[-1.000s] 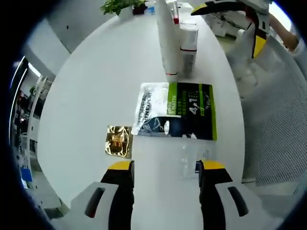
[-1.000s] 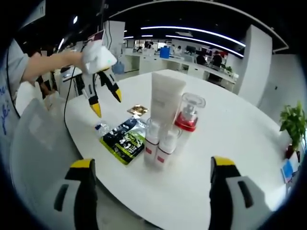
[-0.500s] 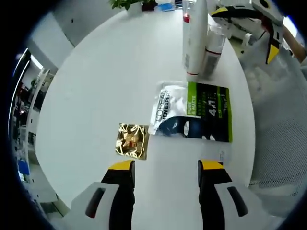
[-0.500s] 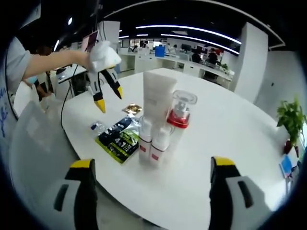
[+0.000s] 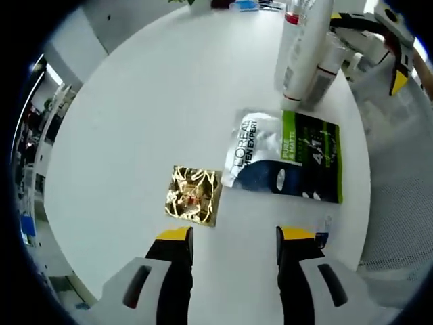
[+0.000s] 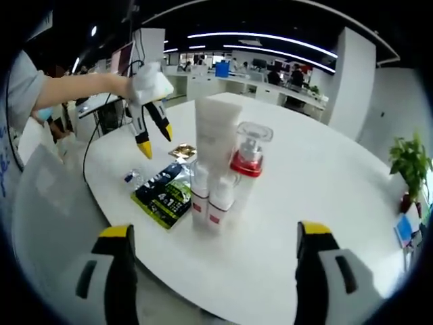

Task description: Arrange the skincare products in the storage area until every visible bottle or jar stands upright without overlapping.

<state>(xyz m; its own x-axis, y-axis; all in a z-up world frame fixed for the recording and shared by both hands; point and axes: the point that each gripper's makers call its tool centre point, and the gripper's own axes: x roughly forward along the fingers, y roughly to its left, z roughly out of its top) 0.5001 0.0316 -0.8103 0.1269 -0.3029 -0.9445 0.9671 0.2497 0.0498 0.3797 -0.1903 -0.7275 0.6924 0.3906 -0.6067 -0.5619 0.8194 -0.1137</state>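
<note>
My left gripper (image 5: pixel 229 235) hangs open and empty above the gold sachet (image 5: pixel 194 196); my right gripper (image 6: pixel 211 233) gapes wide, empty, facing the upright bottles (image 6: pixel 216 169).

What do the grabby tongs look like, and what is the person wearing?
Both tongs have white bodies and black jaws with yellow tips. The left tongs have a white top and a black cable trailing from them. The right tongs show dark slots on their white sides. The person's sleeve is light grey.
</note>
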